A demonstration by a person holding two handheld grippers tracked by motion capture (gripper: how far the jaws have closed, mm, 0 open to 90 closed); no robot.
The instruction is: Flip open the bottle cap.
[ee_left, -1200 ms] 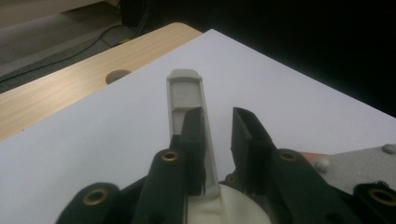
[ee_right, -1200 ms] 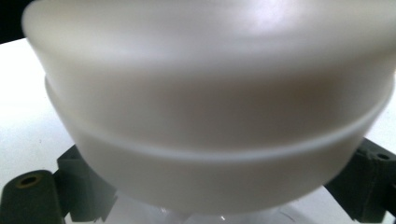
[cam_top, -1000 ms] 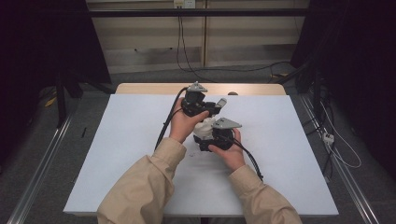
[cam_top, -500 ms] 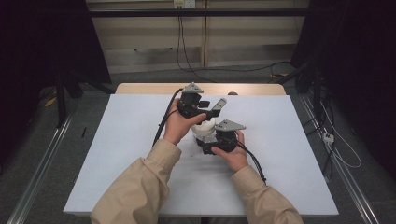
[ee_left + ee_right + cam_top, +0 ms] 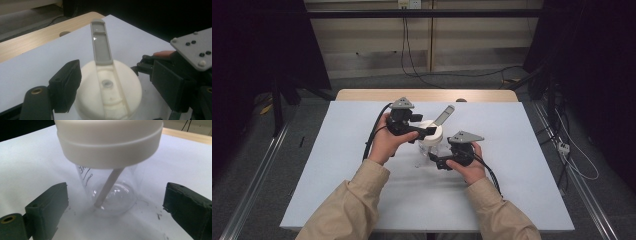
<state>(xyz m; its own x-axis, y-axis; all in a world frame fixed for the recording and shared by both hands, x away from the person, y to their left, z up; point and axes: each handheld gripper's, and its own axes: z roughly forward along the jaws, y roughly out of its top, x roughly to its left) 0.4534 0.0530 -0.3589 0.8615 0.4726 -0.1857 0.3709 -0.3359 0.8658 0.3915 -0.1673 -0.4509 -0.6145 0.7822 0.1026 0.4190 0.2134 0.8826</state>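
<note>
A clear glass jar (image 5: 428, 150) stands at the middle of the table under a white lid (image 5: 433, 134), whose grey flip tab (image 5: 443, 116) is raised. My left gripper (image 5: 427, 131) reaches over the lid (image 5: 110, 92). Its jaws have just been opening and now stand off on either side of the lid, with the tab (image 5: 100, 42) pointing away. My right gripper (image 5: 435, 160) is low beside the jar. In the right gripper view its jaws (image 5: 117, 195) stand wide on both sides of the glass (image 5: 120, 195) without touching. A pale stem (image 5: 107, 188) hangs inside from the lid (image 5: 107, 142).
A white sheet covers the table (image 5: 512, 175), with a bare wooden strip (image 5: 427, 95) along the far edge. Cables trail from both grippers and across the floor behind. Dark stands flank the table. The right gripper's grey plate (image 5: 195, 47) is close beside the lid.
The left gripper's jaws have spread apart off the lid and the left hand has drawn back to the left. The right hand has shifted slightly right. The jar stays in place.
</note>
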